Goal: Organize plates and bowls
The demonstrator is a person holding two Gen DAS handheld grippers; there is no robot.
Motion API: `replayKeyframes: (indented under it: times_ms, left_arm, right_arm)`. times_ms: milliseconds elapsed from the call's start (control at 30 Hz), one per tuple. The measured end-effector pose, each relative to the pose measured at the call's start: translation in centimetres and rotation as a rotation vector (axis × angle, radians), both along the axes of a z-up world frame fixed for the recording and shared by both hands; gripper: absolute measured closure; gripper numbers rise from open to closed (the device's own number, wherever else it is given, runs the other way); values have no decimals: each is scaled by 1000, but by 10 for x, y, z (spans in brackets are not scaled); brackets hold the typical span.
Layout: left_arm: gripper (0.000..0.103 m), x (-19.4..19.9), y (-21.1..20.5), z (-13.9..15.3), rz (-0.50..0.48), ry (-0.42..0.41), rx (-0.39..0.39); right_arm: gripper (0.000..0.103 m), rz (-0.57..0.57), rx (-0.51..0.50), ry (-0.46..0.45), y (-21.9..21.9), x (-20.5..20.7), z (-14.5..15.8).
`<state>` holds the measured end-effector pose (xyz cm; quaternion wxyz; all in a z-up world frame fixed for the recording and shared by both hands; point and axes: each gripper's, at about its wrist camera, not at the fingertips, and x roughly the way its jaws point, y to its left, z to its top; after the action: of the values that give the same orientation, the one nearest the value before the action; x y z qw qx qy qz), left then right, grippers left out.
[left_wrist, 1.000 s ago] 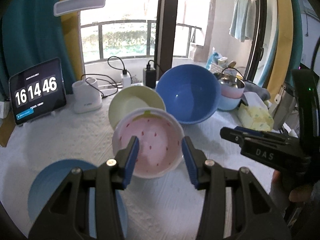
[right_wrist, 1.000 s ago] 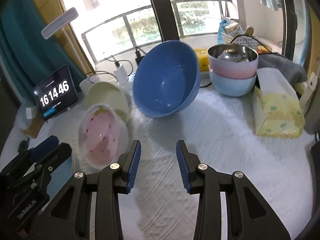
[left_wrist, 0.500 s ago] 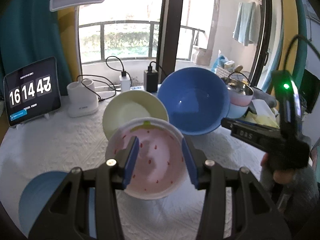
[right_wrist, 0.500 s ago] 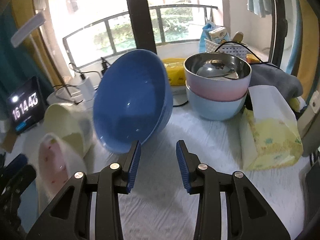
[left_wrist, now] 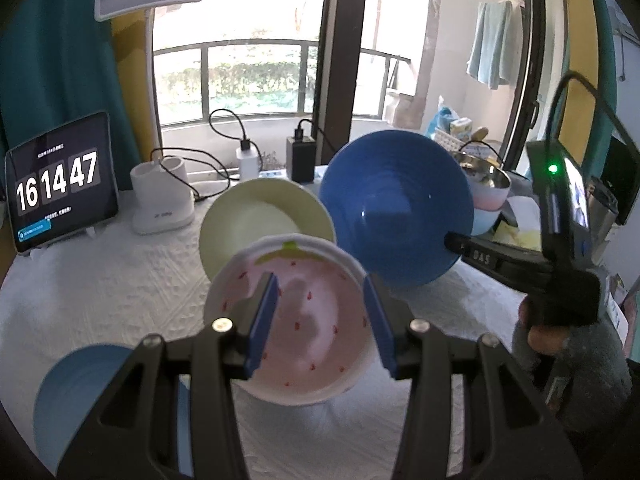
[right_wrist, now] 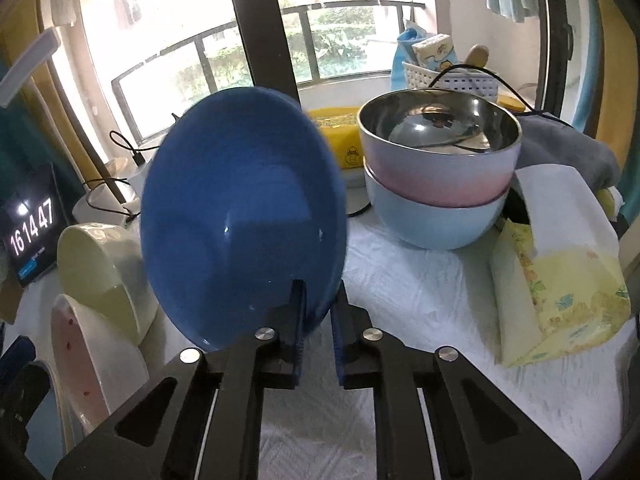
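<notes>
Our right gripper (right_wrist: pixel 318 316) pinches the blue bowl (right_wrist: pixel 240 216) by its five o'clock rim; our left gripper (left_wrist: pixel 320 320) hangs half-open before the pink bowl (left_wrist: pixel 308 320).

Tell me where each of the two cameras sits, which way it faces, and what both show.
Left wrist: on the left tongs, aimed down at the strawberry plate; the right tongs and a hand show.
Right wrist: on the right tongs, facing the window, fingers clamped on the dark blue bowl rim.
Shared: that bowl, the cream plate, the clock tablet.
</notes>
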<state>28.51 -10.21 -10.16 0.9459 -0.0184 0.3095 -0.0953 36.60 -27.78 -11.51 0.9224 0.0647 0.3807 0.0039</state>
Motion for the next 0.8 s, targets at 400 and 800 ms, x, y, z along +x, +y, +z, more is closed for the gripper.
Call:
replayKeyframes:
  times_ms: [400, 800]
  left_arm:
    - [57, -18, -40, 3, -40, -2, 27]
    - [57, -17, -92, -4, -113, 35, 48]
  right_arm:
    - [96, -2, 29, 10, -38, -49, 7]
    - [96, -49, 84, 21, -96, -85, 7]
